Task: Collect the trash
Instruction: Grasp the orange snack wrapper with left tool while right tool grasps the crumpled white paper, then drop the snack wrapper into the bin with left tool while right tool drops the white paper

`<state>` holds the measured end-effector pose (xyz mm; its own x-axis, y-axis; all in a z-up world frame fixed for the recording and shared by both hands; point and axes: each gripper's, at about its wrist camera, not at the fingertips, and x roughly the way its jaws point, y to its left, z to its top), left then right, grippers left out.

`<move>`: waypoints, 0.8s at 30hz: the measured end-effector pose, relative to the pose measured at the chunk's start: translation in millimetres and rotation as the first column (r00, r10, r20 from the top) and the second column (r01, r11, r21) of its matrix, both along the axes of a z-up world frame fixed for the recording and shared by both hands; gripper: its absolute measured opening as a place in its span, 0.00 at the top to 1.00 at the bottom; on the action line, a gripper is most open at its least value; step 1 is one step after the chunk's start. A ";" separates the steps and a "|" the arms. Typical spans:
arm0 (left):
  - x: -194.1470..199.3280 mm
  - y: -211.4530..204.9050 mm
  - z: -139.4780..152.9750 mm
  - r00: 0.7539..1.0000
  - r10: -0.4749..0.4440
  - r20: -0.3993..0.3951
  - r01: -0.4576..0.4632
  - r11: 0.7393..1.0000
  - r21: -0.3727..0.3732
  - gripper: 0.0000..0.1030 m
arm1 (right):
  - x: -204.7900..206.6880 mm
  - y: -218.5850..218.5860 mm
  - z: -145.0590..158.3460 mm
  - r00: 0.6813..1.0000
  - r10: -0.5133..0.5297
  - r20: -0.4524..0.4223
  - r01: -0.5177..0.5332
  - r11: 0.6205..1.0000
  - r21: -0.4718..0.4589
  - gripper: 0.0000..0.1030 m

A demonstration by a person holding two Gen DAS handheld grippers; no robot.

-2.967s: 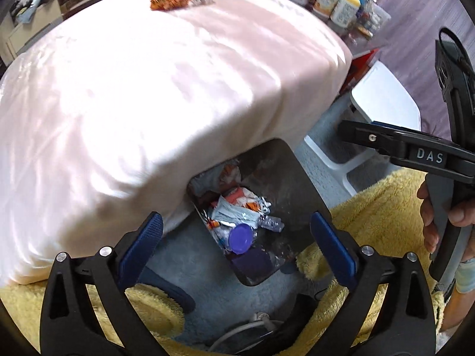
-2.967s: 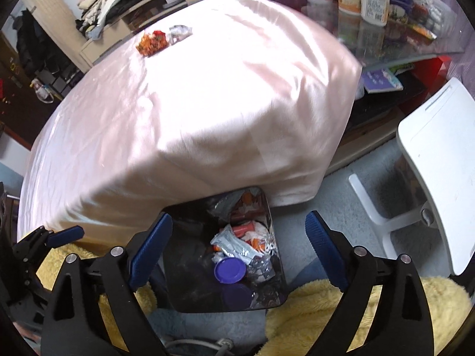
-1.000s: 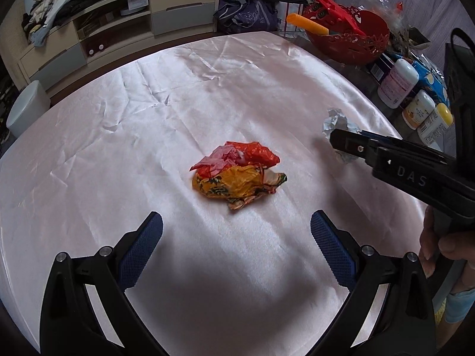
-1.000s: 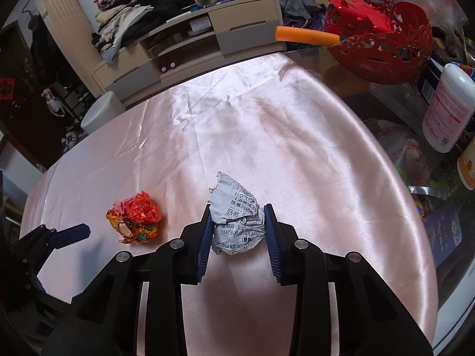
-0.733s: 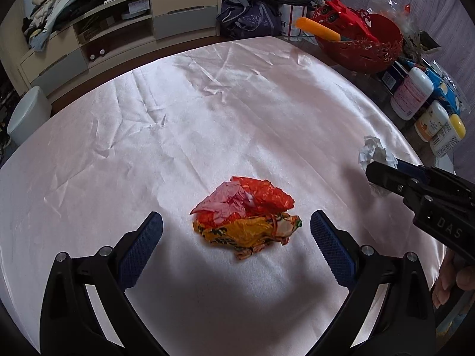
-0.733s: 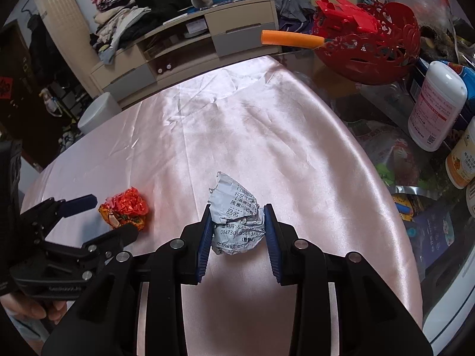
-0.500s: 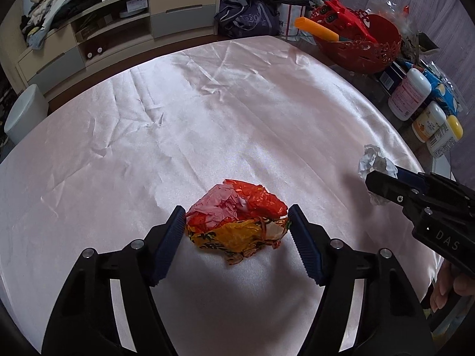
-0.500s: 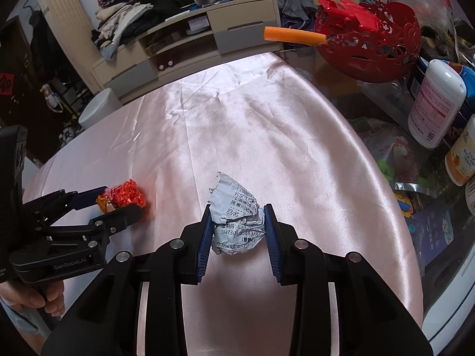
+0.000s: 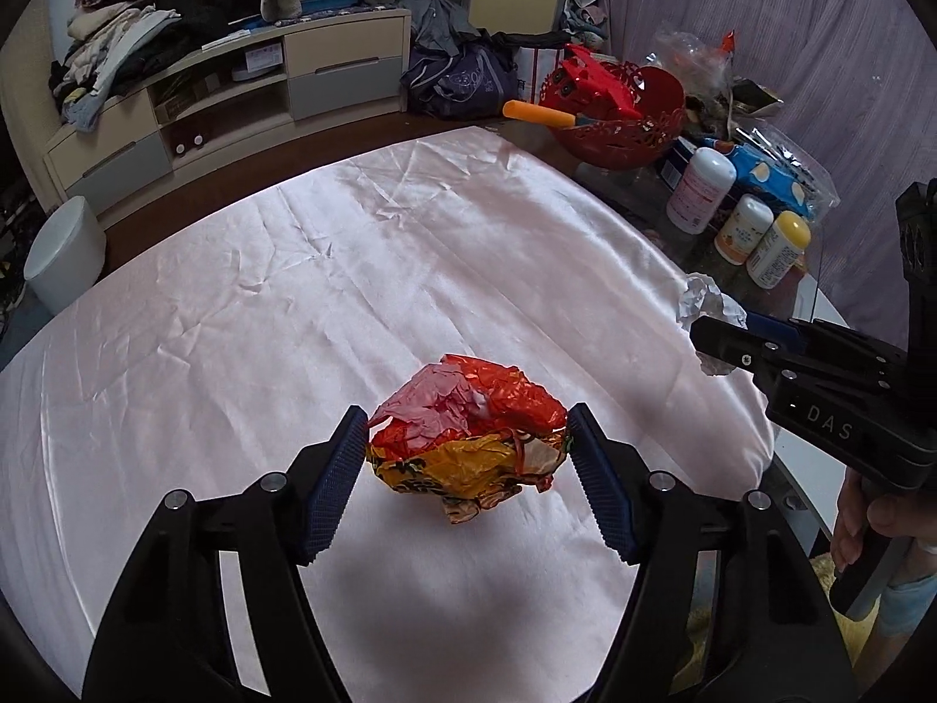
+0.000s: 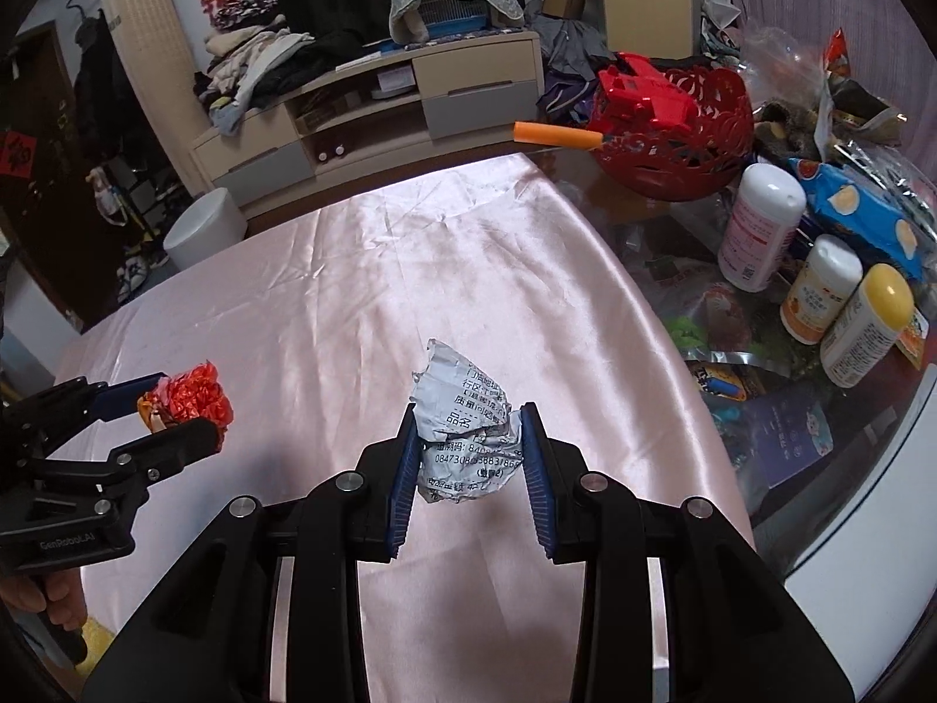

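My left gripper (image 9: 468, 457) is shut on a crumpled red and orange wrapper (image 9: 468, 439) and holds it just above the pink satin tablecloth (image 9: 293, 293). My right gripper (image 10: 469, 457) is shut on a crumpled silver wrapper (image 10: 465, 433) with printed text, lifted over the cloth. The silver wrapper also shows at the right in the left wrist view (image 9: 705, 307). The red wrapper shows at the left in the right wrist view (image 10: 187, 395), between the left gripper's fingers.
A red basket (image 10: 673, 135) with an orange-handled tool stands at the table's far right. Several bottles (image 10: 820, 269) and snack packs crowd the glass right of the cloth. A TV cabinet (image 9: 234, 88) and a white bin (image 9: 64, 252) stand beyond the table.
My left gripper has closed on the red and orange wrapper and lifted it off the cloth. My right gripper keeps holding the silver wrapper and has shifted slightly right.
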<state>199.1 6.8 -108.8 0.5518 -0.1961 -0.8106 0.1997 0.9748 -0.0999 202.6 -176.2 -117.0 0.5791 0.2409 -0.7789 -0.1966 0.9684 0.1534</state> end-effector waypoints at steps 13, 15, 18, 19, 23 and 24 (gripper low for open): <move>-126.0 4.6 47.1 0.997 0.010 0.074 -0.010 1.000 0.005 0.36 | -119.6 -17.6 41.6 0.997 0.010 0.071 -0.010 1.000 0.000 0.67; -142.8 3.6 42.7 0.998 0.009 0.070 -0.009 1.000 -0.002 0.36 | -134.9 -21.0 37.1 0.998 0.009 0.064 -0.009 1.000 0.005 0.67; -165.4 0.1 28.9 0.999 0.002 0.050 -0.001 1.000 -0.023 0.36 | -155.4 -26.2 24.7 0.999 0.007 0.039 -0.007 1.000 0.013 0.67; -173.0 -2.6 22.7 0.999 -0.006 0.042 0.007 1.000 -0.029 0.36 | -161.8 -27.3 20.1 1.000 0.007 0.029 -0.007 1.000 0.017 0.67; -194.8 -14.9 -4.5 0.999 -0.036 -0.008 0.036 0.999 -0.039 0.36 | -184.6 -31.1 -3.6 1.000 0.007 -0.024 -0.007 1.000 0.020 0.67; -199.4 -17.6 -11.6 0.999 -0.040 -0.022 0.039 0.998 -0.044 0.36 | -190.1 -31.6 -9.8 0.999 0.007 -0.036 -0.007 1.000 0.018 0.67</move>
